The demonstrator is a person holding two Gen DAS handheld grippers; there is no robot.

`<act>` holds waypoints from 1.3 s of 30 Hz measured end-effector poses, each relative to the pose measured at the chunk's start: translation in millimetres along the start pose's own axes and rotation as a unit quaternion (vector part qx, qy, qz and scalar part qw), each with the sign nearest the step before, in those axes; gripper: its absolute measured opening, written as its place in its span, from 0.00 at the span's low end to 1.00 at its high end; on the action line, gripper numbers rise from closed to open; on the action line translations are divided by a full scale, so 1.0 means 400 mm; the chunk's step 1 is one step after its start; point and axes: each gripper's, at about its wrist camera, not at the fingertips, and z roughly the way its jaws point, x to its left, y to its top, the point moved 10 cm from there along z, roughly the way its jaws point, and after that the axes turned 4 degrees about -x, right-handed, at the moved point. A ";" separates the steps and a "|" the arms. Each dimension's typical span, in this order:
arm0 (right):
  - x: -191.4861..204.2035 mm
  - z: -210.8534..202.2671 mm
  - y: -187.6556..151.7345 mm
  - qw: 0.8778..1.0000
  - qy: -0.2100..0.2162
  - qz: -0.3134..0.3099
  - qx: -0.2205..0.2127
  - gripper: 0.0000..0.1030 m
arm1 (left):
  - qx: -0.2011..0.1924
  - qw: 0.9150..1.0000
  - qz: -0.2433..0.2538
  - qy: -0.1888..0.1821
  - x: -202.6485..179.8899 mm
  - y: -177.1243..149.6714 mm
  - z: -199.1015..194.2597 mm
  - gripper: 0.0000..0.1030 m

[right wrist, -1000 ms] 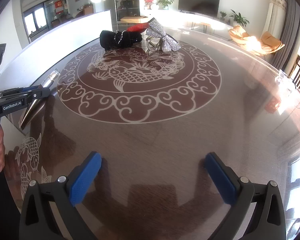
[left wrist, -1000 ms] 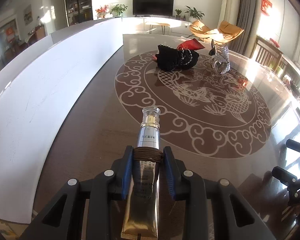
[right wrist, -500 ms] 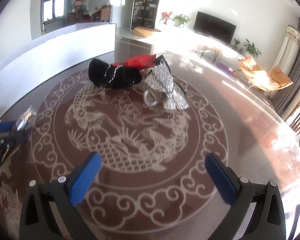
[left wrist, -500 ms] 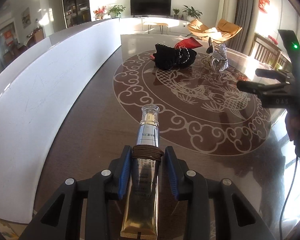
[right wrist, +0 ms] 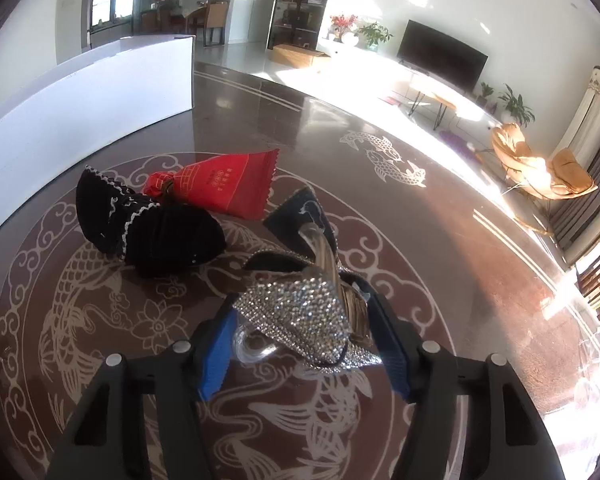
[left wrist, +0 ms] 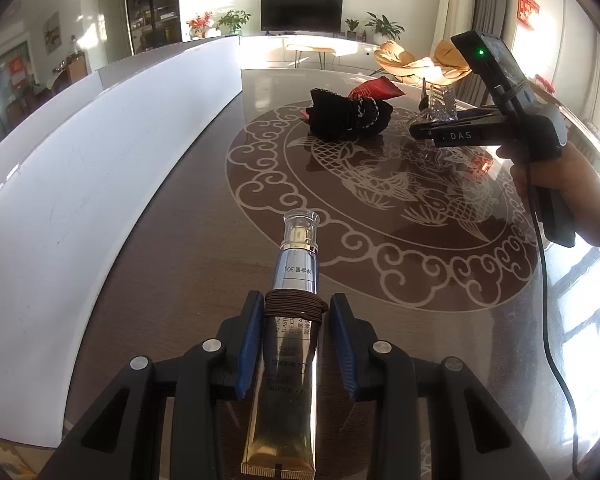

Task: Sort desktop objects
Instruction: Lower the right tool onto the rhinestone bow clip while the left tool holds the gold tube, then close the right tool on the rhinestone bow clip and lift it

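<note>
Meanwhile left claw (left wrist: pixel 296 344) grips tube (left wrist: pixel 290 356); right claw (right wrist: pixel 300 344) closing around rhinestone bow (right wrist: pixel 300 320).

Glossy patterned table (right wrist: pixel 460 240): black pouch (right wrist: pixel 152 232), red packet (right wrist: pixel 228 184)

Black tongs (left wrist: pixel 296 336) with blue pads (right wrist: pixel 216 354) (silver screws); "DAS" lettering, green light.

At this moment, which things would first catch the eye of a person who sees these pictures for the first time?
The glittering silver rhinestone bow hair clip lies between the blue fingers of the right gripper, whose jaws have just been closing. The left gripper is shut on a silver-and-gold cosmetic tube wrapped with a brown band. Beyond the bow lie a black fabric pouch and a red foil packet.
</note>
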 end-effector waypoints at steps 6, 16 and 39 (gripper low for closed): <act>0.053 -0.099 -0.058 0.999 0.032 -0.007 0.017 0.61 | 0.000 1.000 0.000 -0.001 0.000 0.000 0.002 0.33; 0.139 -0.303 -0.225 0.983 0.114 0.048 0.138 0.61 | 0.000 1.000 0.000 -0.001 0.000 0.001 0.003 0.33; 0.169 -0.325 -0.247 0.994 0.094 0.062 -0.004 0.91 | 0.034 0.997 0.028 -0.066 -0.042 -0.030 -0.001 1.00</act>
